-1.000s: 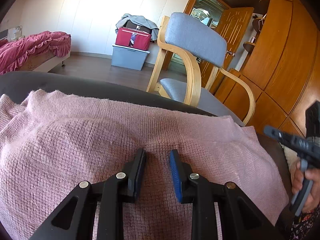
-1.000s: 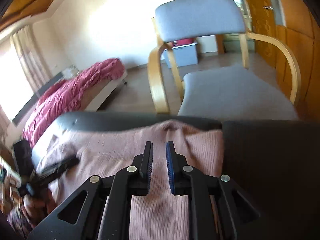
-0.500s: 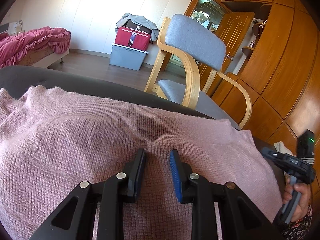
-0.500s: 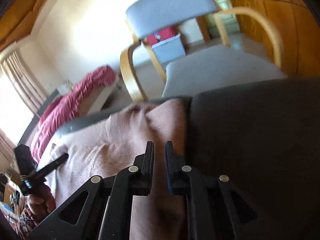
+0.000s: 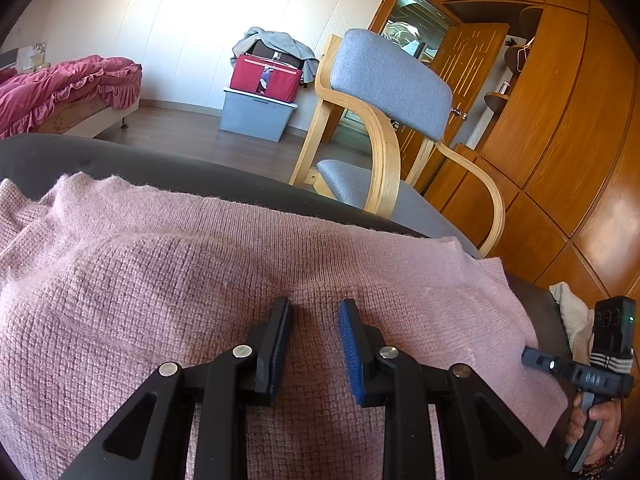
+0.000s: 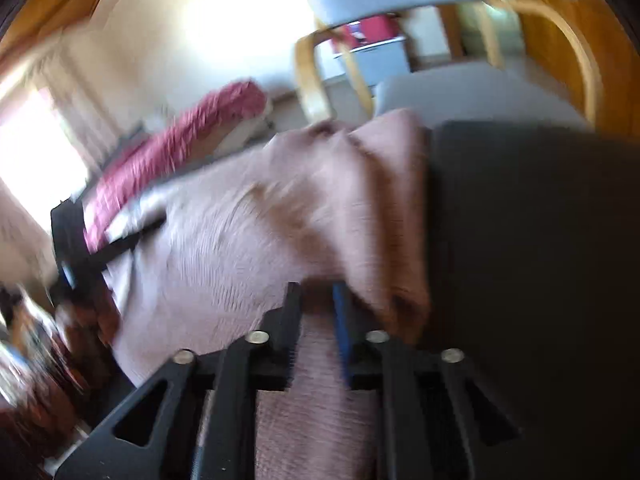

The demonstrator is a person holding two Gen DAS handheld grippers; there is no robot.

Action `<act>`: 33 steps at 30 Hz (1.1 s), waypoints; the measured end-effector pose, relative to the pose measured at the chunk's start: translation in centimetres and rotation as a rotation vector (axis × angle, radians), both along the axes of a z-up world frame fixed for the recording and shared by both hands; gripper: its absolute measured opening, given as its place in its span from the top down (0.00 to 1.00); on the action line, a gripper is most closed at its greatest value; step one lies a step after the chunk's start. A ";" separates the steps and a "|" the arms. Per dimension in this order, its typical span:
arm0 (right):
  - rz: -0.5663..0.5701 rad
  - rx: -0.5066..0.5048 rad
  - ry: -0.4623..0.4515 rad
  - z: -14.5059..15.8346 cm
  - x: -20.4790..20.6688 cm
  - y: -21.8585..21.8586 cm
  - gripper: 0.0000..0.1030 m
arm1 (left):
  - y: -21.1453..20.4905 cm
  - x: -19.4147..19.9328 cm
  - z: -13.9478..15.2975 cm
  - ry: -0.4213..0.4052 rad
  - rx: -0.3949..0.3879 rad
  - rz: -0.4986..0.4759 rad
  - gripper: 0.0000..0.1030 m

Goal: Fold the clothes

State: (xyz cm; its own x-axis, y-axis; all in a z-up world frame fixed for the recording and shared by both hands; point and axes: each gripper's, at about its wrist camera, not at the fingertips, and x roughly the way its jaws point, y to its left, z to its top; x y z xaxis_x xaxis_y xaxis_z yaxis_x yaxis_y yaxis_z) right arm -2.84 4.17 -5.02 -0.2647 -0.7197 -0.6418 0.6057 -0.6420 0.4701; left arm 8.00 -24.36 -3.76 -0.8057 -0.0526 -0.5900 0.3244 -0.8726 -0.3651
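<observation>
One dark grey cushion (image 5: 168, 168) carries almost everything, and the pink knitted sweater (image 5: 168, 280) lies spread over most of it, wrinkled at its far edge. Beyond the cushion stands a wooden armchair (image 5: 384, 80) with grey padding, and a bed with a red cover (image 5: 60, 84) is at the far left. The left gripper (image 5: 314, 322) is low over the middle of the sweater; its fingers have a clear gap and hold nothing, with knit showing between them. The right gripper (image 6: 316, 300) is at the sweater's right edge, beside the bare cushion. Its fingers stand narrowly apart with pink fabric between them, but the right wrist view is blurred, so a real grip cannot be told.
</observation>
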 end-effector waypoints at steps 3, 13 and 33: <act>-0.020 0.004 0.011 0.8 0.4 0.2 0.84 | -0.1 0.9 0.6 0.020 -0.008 0.044 0.76; 0.237 0.091 0.265 4.5 4.4 -11.7 0.84 | -1.6 6.6 0.2 -0.031 0.036 0.171 0.75; 0.154 -0.003 0.067 -0.3 -0.3 -14.7 0.81 | -7.7 10.8 -0.6 -0.031 0.093 0.308 0.76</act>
